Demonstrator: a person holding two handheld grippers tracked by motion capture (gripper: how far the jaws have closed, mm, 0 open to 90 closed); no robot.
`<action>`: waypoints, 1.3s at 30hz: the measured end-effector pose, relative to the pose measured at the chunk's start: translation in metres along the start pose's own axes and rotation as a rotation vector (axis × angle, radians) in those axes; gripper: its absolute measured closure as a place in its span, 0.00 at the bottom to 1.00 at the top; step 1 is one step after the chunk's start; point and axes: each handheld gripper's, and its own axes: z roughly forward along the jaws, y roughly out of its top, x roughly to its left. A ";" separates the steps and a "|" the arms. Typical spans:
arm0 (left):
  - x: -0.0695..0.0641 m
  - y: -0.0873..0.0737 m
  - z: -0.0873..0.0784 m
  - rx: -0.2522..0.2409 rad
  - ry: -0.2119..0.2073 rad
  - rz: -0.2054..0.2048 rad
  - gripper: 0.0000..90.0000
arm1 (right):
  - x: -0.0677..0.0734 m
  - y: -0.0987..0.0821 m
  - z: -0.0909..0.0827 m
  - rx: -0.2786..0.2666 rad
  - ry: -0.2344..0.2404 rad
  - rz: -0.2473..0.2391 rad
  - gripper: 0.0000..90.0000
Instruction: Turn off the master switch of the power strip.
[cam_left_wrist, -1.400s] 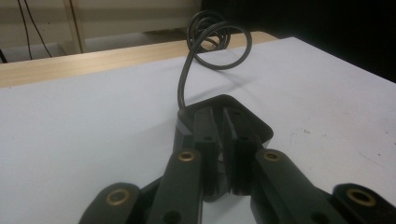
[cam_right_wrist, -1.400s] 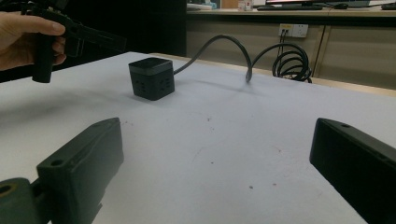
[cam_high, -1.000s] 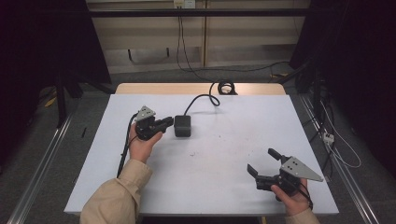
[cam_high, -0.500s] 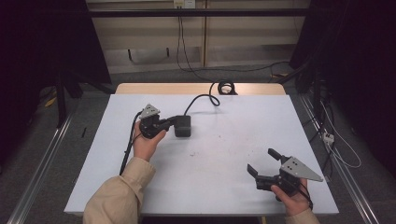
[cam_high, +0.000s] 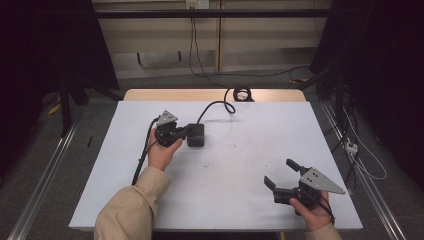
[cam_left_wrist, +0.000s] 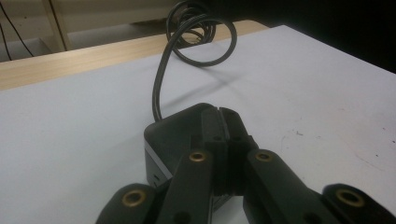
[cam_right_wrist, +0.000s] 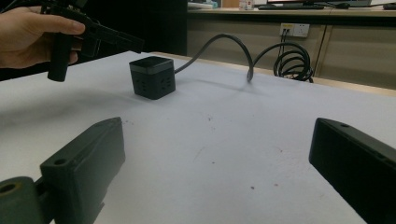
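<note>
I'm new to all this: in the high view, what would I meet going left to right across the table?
Left gripper → black cube → coiled cable → right gripper.

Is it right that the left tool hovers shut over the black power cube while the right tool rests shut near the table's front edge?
Not quite: the right tool is open, its jaws wide apart in the right gripper view. The left tool is shut over the black power cube.

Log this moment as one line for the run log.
left gripper: shut, jaws over black socket cube | right gripper: open, apart | cable: attached
</note>
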 end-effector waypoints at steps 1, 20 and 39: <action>0.000 0.000 0.001 0.001 0.001 -0.004 1.00 | 0.000 0.000 0.000 0.000 0.000 0.000 0.04; 0.002 -0.004 0.012 0.026 0.011 -0.019 1.00 | -0.001 0.000 -0.001 0.000 -0.009 0.003 0.03; 0.002 -0.004 0.011 0.026 0.018 -0.022 1.00 | -0.001 0.000 0.000 0.000 -0.007 0.002 0.03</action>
